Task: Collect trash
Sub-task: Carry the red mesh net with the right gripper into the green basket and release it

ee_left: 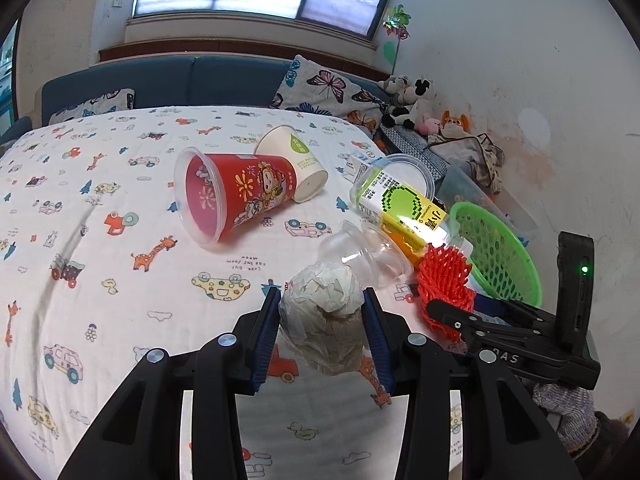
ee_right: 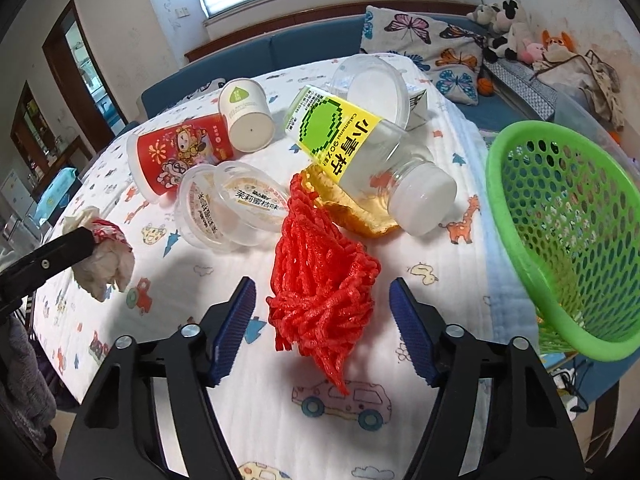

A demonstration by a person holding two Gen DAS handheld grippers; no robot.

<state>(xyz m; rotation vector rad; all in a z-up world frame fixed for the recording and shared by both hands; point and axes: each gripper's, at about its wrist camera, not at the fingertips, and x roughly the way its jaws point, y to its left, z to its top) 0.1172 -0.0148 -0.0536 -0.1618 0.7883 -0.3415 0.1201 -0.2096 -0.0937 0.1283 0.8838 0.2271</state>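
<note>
My left gripper (ee_left: 322, 300) is shut on a crumpled white paper wad (ee_left: 322, 312) and holds it above the bed; the wad also shows in the right wrist view (ee_right: 102, 256). My right gripper (ee_right: 322, 292) is open, its jaws on either side of a red foam net (ee_right: 320, 272), not touching it. The net also shows in the left wrist view (ee_left: 444, 276). A green mesh basket (ee_right: 560, 216) stands tilted at the right table edge. A clear bottle with a yellow-green label (ee_right: 352, 148) lies behind the net.
A red printed cup (ee_left: 236, 196), a white paper cup (ee_left: 292, 160), a clear lidded tub (ee_right: 228, 208) and an orange foam net (ee_right: 352, 204) lie on the cartoon-print cloth (ee_left: 100, 240). A sofa with butterfly pillows (ee_right: 424, 36) and plush toys stands behind.
</note>
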